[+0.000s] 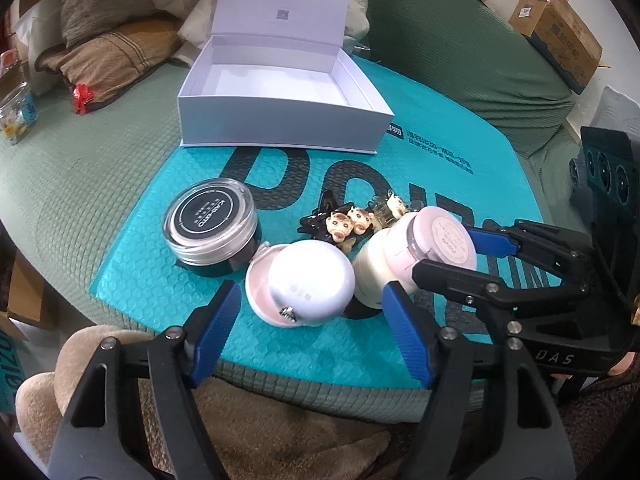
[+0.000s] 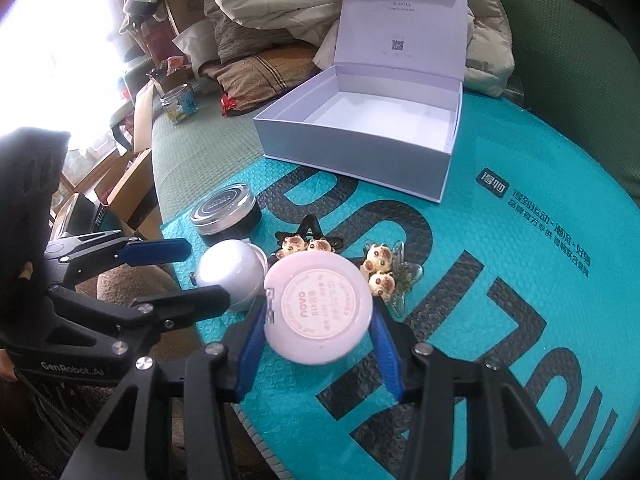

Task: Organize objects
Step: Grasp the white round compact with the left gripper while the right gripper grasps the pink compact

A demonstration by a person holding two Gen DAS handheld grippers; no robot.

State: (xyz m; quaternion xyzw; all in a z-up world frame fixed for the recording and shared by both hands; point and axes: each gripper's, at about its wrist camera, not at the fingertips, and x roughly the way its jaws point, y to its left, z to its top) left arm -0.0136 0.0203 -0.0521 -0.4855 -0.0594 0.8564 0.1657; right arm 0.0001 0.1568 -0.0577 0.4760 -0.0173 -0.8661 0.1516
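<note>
A white round compact [image 1: 304, 284] lies on the teal bubble mailer [image 1: 132, 276] between the blue pads of my left gripper [image 1: 312, 288]. A gap shows on both sides, so it is open. My right gripper [image 2: 318, 310] is shut on a cream jar with a pink lid [image 2: 320, 304], its pads against the lid's sides. The jar leans next to the compact [image 2: 230, 276]. Behind them sit a black jar with a clear lid [image 1: 212, 224], a black star hair clip with bear figures [image 1: 348, 226] and a clear star clip [image 2: 384, 276]. The open white box [image 1: 280, 126] stands empty further back.
Pillows and clothes [image 1: 108, 52] pile up behind the box on the green quilted cover. A small glass jar [image 1: 16, 112] stands at the far left, a cardboard box [image 1: 560, 36] at the far right. Tan plush fabric [image 1: 100, 344] lies at the near edge.
</note>
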